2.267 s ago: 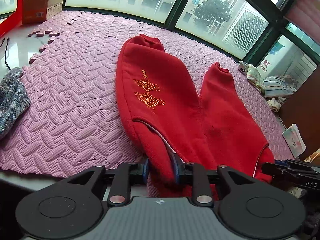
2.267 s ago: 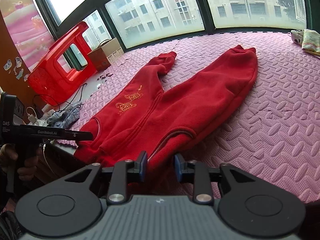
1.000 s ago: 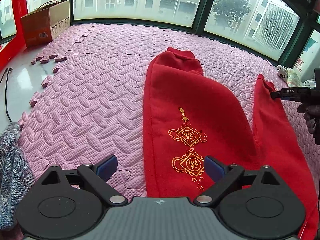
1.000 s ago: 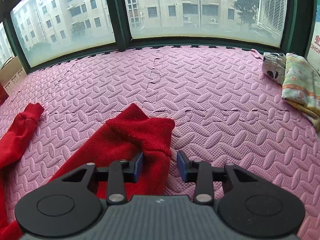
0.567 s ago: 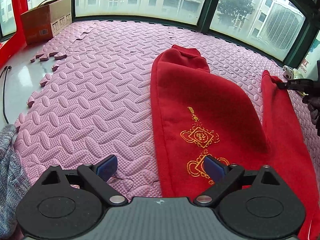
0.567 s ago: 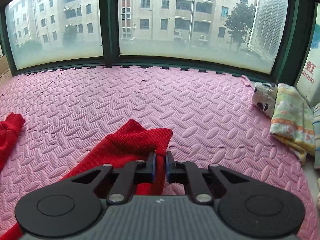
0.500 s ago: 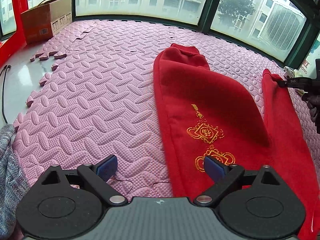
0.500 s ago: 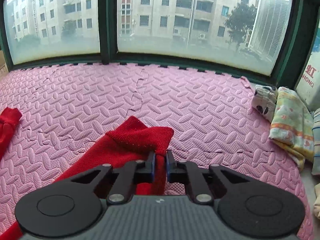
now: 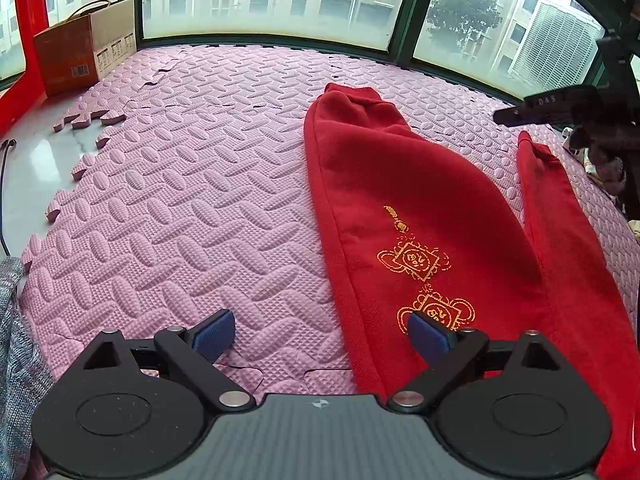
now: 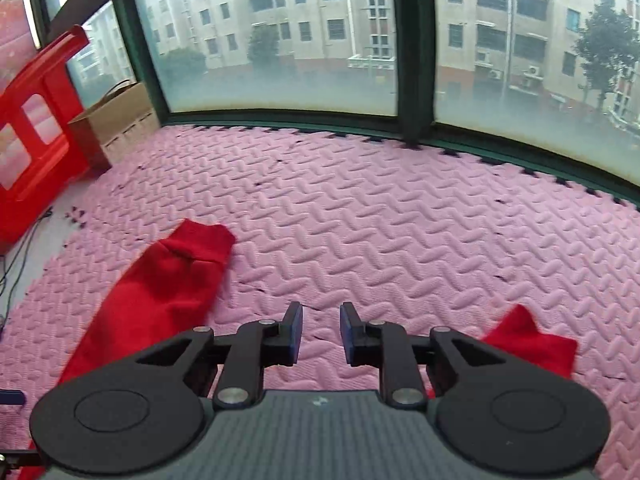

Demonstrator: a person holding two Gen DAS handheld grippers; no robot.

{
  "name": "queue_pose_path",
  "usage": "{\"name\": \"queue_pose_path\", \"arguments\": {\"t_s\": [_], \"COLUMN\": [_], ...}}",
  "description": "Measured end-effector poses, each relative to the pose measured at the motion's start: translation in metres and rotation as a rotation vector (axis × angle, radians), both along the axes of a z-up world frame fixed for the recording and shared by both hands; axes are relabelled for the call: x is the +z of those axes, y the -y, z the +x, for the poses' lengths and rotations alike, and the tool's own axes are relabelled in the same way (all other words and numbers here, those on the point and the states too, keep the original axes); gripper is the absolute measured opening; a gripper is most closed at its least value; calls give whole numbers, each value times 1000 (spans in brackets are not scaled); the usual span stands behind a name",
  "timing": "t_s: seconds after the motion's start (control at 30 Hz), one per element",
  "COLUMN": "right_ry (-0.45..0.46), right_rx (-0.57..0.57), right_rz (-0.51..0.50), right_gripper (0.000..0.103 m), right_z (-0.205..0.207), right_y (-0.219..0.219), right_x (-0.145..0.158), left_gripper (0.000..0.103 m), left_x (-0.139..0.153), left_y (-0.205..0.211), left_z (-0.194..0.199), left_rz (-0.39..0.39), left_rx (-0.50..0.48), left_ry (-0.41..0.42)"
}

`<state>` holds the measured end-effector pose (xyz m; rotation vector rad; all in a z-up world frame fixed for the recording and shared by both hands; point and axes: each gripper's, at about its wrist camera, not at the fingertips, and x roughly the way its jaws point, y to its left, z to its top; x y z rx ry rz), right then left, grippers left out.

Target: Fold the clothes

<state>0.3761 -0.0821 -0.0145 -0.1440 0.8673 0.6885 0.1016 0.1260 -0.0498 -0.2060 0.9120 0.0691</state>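
Red fleece trousers [image 9: 420, 208], gold embroidery, flat on pink embossed foam mat [image 9: 192, 200] | left tool [image 9: 320, 334] wide, empty | right tool [image 10: 320, 334] narrowly parted, empty

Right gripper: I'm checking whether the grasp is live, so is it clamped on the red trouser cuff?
No. The right gripper is open over bare pink mat, with the red trouser cuff off to its side.

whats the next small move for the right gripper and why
Probably swing right and down to re-grip the near leg cuff. The right gripper is open over bare pink mat, holding nothing, and both legs of the red trousers lie apart, unfolded.
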Motion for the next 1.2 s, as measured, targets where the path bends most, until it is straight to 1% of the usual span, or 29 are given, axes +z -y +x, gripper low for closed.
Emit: {"name": "queue_pose_path", "arguments": {"t_s": [0.1, 0.17, 0.3, 0.37, 0.4, 0.43, 0.5, 0.67, 0.73, 0.83, 0.87, 0.9, 0.93, 1.0, 1.03, 1.13, 1.2], "right_ry": [-50, -70, -94, -108, -106, -92, -64, 4, 22, 33, 37, 42, 46, 55, 60, 73, 82], "right_rx": [79, 110, 133, 121, 120, 114, 101, 70, 64, 64, 79, 95, 111, 142, 158, 205, 237], "right_rz": [27, 31, 16, 9, 3, -3, -15, -44, -51, -56, -63, -69, -76, -89, -96, -115, -128], "right_gripper": [20, 20, 20, 20, 19, 12, 7, 7, 10, 11, 12, 16, 17, 18, 21, 32, 33], "right_z": [3, 5, 11, 14, 14, 16, 18, 23, 24, 25, 22, 18, 15, 9, 6, -4, -10], "right_y": [-37, -57, -86, -93, -96, -97, -100, -106, -107, -107, -111, -114, -117, -124, -128, -138, -144], "right_x": [-5, -11, -27, -36, -40, -40, -40, -40, -40, -39, -39, -40, -40, -41, -41, -42, -43], "left_gripper": [95, 95, 95, 95, 95, 95, 95, 95, 95, 95, 95, 95, 95, 95, 95, 95, 95], "left_x": [0, 0, 0, 0, 0, 0, 0, -1, -2, -3, -3, -3, -3, -3, -3, -3, -3], "left_y": [0, -1, -1, -2, -2, -3, -3, -5, -5, -5, -5, -5, -5, -5, -6, -6, -6], "left_z": [-1, -1, -1, 0, 0, 1, 1, 4, 5, 6, 6, 6, 6, 5, 5, 5, 5], "left_rz": [-2, -4, -5, -8, -10, -10, -6, 11, 21, 29, 28, 27, 27, 27, 26, 28, 30], "left_rx": [3, 5, 5, 3, 3, 3, 5, 12, 13, 15, 17, 16, 17, 18, 19, 24, 27], "left_ry": [0, 0, -2, -3, -3, -3, -3, -4, -4, -4, -4, -4, -5, -6, -6, -9, -10]}}
